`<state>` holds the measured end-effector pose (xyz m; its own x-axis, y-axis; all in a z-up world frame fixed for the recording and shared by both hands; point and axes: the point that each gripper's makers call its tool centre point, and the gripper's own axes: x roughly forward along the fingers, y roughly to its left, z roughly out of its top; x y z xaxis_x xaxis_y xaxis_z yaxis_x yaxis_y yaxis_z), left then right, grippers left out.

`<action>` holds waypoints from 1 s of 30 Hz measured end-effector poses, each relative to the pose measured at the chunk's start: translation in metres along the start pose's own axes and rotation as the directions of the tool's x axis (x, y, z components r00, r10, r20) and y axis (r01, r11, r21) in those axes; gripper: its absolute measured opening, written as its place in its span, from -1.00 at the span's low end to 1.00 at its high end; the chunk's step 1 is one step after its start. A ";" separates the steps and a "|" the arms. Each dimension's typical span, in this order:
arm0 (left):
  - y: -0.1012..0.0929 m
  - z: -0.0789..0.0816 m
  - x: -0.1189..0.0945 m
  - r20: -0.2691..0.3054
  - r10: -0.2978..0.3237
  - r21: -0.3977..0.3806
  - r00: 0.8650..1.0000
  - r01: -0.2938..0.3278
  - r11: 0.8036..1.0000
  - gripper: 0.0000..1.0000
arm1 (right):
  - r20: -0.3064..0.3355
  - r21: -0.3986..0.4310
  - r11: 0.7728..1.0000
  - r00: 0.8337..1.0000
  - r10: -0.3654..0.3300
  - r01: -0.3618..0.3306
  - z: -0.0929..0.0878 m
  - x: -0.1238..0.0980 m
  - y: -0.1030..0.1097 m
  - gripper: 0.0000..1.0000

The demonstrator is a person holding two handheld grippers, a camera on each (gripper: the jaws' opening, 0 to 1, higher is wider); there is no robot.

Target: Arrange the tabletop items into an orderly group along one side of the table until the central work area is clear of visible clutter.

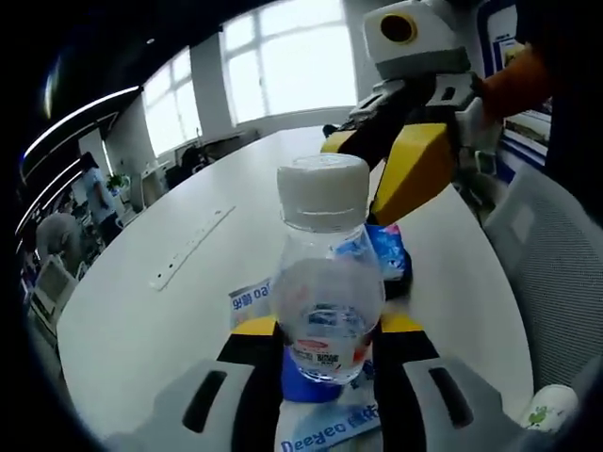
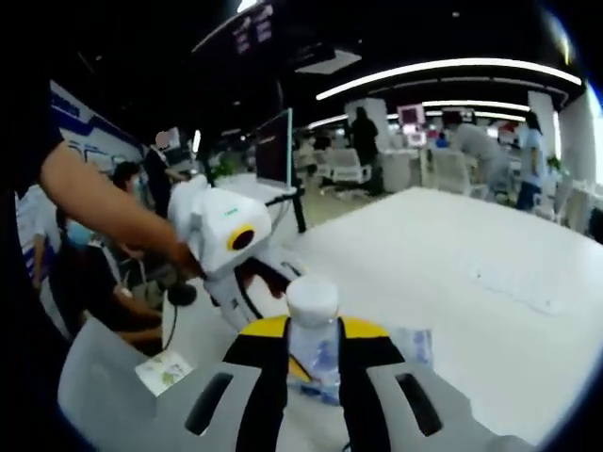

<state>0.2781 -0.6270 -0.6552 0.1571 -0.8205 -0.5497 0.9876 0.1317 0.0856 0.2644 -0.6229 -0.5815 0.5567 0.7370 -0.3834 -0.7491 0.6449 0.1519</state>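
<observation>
Left hand-held gripper point(image 1: 328, 344): black jaws, yellow tips, grey slotted body. Right hand-held gripper point(image 2: 314, 350): same colours.

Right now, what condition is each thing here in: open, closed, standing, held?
Water bottle: upright, white cap on, partly filled, between the left gripper's jaws.
Left gripper: shut on the water bottle.
Right gripper: jaws either side of the bottle; contact unclear.
Blue packet: lying on the table behind the bottle.
White strip: lying flat on the table.

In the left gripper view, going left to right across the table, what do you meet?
White strip on the table → clear bottle between the left gripper jaws → the other gripper's yellow jaw → small white cup.
</observation>
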 end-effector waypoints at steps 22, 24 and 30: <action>0.015 -0.005 -0.017 0.042 0.112 -0.092 0.993 -0.108 0.990 -0.33 | -0.002 -0.042 0.999 1.000 0.002 -0.002 0.000 0.003 0.002 -0.65; 0.017 -0.004 -0.019 0.052 0.124 -0.106 0.991 -0.118 0.987 -0.33 | -0.004 -0.038 0.999 1.000 0.001 -0.001 -0.002 0.002 0.002 -0.63; 0.029 0.003 -0.036 0.085 0.196 -0.146 0.977 -0.183 0.972 -0.32 | -0.019 -0.041 0.999 1.000 -0.001 0.000 -0.008 0.000 0.004 -0.62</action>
<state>0.3007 -0.5955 -0.6305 0.3475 -0.8231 -0.4492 0.9312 0.3593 0.0621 0.2588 -0.6222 -0.5882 0.5503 0.7326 -0.4006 -0.7633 0.6359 0.1144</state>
